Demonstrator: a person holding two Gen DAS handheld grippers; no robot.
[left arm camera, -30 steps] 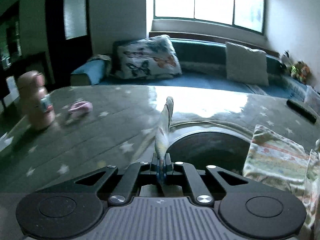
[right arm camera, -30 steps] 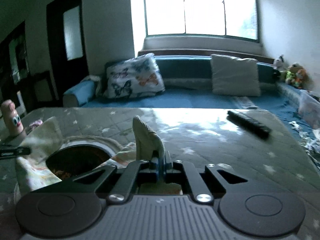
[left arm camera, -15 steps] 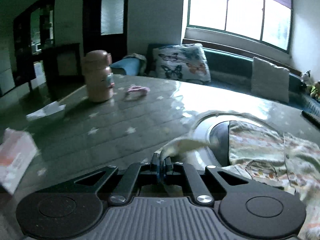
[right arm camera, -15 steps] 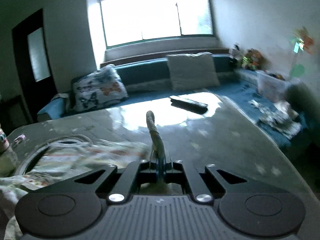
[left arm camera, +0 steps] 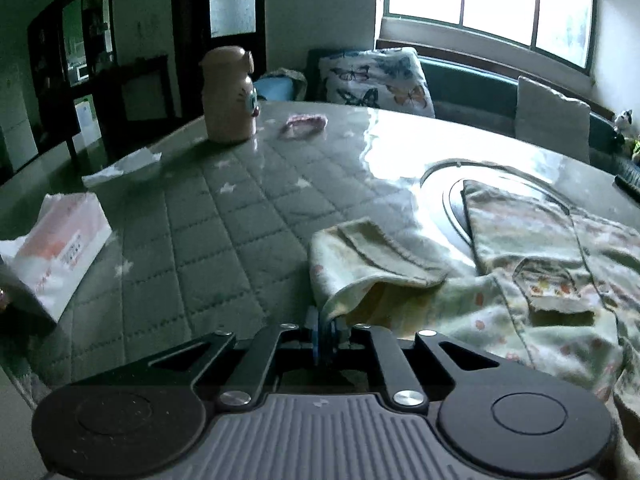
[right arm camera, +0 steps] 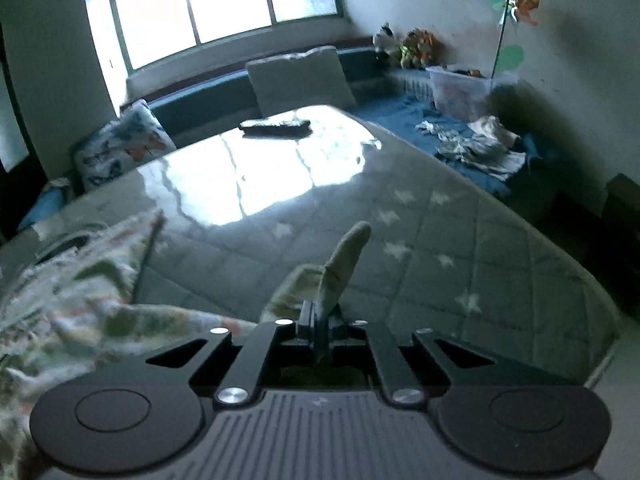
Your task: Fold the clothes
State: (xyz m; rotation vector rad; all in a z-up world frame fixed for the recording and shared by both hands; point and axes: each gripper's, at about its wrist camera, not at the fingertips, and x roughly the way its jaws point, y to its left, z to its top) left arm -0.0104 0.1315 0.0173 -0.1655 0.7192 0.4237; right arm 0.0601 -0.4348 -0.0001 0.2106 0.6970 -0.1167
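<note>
Jaws of both grippers pinched tight on cloth: left gripper [left arm camera: 325, 330] on near hem of garment [left arm camera: 532, 280], right gripper [right arm camera: 319, 326] on cuff-like end standing up between its fingers. Garment: printed child's top, spread on quilted table [left arm camera: 224, 220], partly over round inset [left arm camera: 448, 184]. Step, as judged: spreading/laying flat before first fold. Next move calls for even tension, lowering both edges together, then release. Pose: both grippers low, near table edge, angled apart.

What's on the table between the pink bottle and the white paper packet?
In the left wrist view, a crumpled white tissue lies between the pink bottle and the white paper packet, on the grey quilted star-print table cover.
</note>
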